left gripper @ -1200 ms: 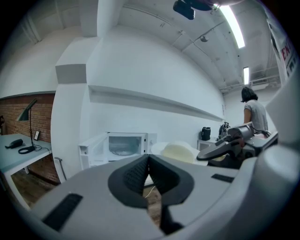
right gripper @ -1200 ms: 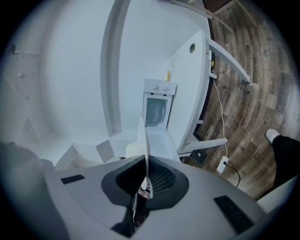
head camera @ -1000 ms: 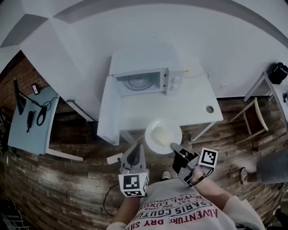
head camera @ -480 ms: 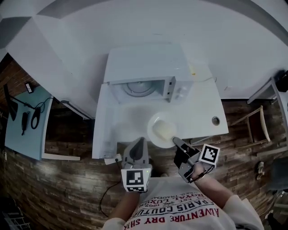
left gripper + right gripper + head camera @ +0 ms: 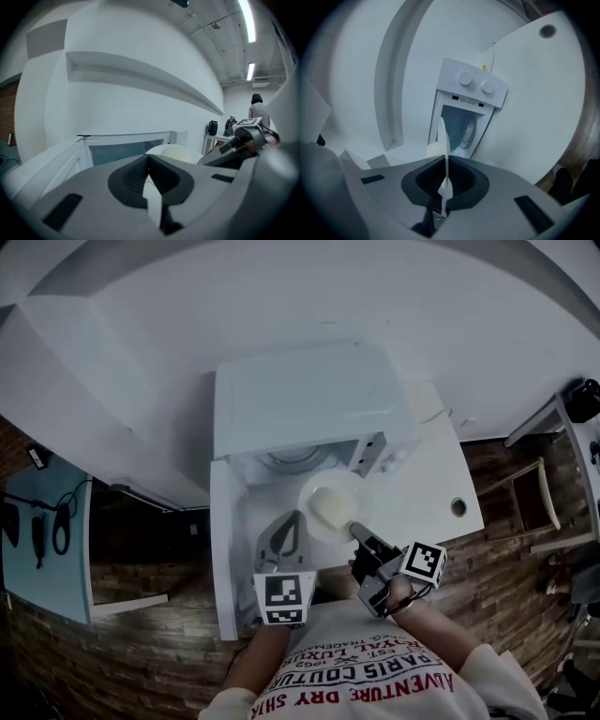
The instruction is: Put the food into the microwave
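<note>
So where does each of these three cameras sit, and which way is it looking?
Head view: on the person's head, looking down at the table, open microwave and plate; shows forearms, left claw and right claw.
Left gripper view: on the left claw, looking along its jaws at the microwave; right claw alongside.
Right gripper view: on the right claw, looking along jaws shut on the plate's rim toward the microwave.
Shared: all three see microwave and plate.
</note>
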`<state>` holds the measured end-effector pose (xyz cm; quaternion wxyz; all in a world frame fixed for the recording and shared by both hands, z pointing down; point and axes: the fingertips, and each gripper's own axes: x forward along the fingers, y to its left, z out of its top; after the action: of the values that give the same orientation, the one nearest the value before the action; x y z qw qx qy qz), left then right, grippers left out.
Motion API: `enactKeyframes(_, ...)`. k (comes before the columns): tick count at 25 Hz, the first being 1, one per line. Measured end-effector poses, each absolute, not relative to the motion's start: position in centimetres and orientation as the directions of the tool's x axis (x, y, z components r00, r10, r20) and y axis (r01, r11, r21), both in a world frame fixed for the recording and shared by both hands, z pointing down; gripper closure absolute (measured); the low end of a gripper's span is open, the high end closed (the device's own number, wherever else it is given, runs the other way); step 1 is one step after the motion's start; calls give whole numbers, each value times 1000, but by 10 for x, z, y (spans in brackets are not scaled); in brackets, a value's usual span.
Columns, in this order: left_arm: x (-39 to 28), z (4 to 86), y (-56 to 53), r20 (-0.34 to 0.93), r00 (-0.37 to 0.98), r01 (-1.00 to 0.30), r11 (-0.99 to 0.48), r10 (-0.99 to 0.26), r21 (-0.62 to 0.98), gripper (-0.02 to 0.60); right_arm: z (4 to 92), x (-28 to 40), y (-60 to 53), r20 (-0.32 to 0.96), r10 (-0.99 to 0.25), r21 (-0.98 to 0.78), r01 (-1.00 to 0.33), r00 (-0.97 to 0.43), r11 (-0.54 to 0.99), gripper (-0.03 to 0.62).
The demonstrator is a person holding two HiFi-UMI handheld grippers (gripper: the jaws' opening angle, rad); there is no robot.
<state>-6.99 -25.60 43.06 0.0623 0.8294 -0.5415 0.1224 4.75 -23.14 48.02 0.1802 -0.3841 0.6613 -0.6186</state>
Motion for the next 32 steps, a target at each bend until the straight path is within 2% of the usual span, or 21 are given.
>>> enactKeyframes(6,-75,444,-274,307,435,-887,-462,-846,-15,577,492,27,-261,248,-753,-961,-256,-610,-108,574)
enactKeyframes(16,-89,489,-296,394,410,-896,-445,-822,3,577,531,17,-309,269,-754,-956,-258,-600,-136,574)
enactKeyframes(32,-92,529,-331,403,384,-915,-402,-831,43,577,594,0,-378,276,-767,-960,-203,-579,-192,574)
